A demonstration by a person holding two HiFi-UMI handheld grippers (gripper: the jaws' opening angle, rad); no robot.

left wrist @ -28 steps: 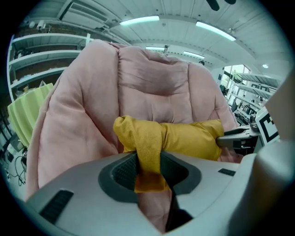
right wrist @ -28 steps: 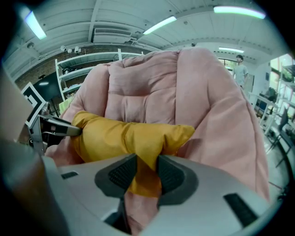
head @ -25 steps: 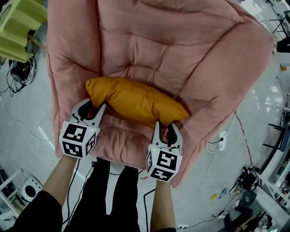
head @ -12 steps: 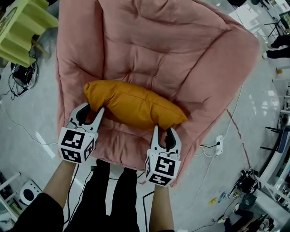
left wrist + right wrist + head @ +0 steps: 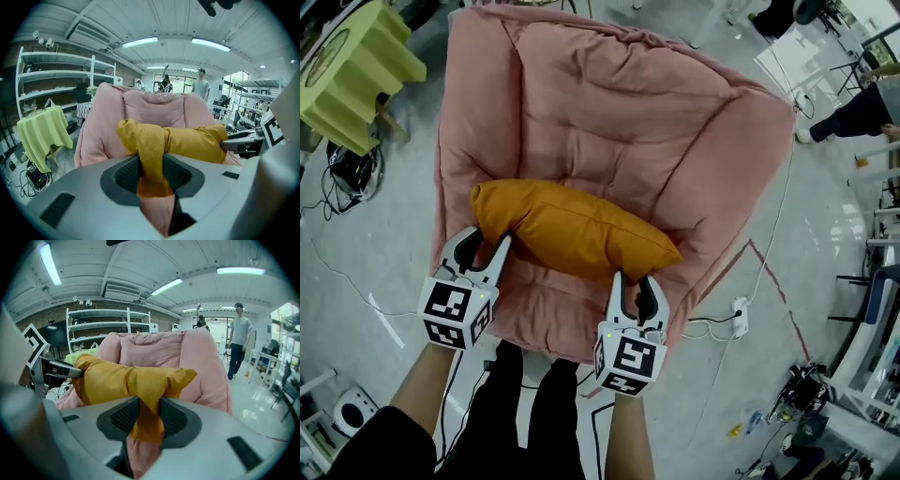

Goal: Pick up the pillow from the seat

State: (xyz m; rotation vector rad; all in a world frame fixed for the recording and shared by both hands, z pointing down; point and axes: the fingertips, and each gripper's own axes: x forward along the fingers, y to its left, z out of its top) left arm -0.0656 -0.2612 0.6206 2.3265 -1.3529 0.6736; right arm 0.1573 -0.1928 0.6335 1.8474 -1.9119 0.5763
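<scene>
Pillow point(image 5: 577, 234): orange, at the centre of the head view, spanning both grippers over the front of the pink armchair point(image 5: 609, 112).
Left gripper point(image 5: 487, 246): jaws clamped on the pillow's left corner fabric.
Right gripper point(image 5: 633, 286): jaws pinching its right corner.
Upper left: yellow-green table point(image 5: 356, 66).

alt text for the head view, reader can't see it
From above, an orange pillow is pinched at its near corners by the left gripper and the right gripper, over the seat of a pink armchair. A yellow-green draped table stands at upper left.
</scene>
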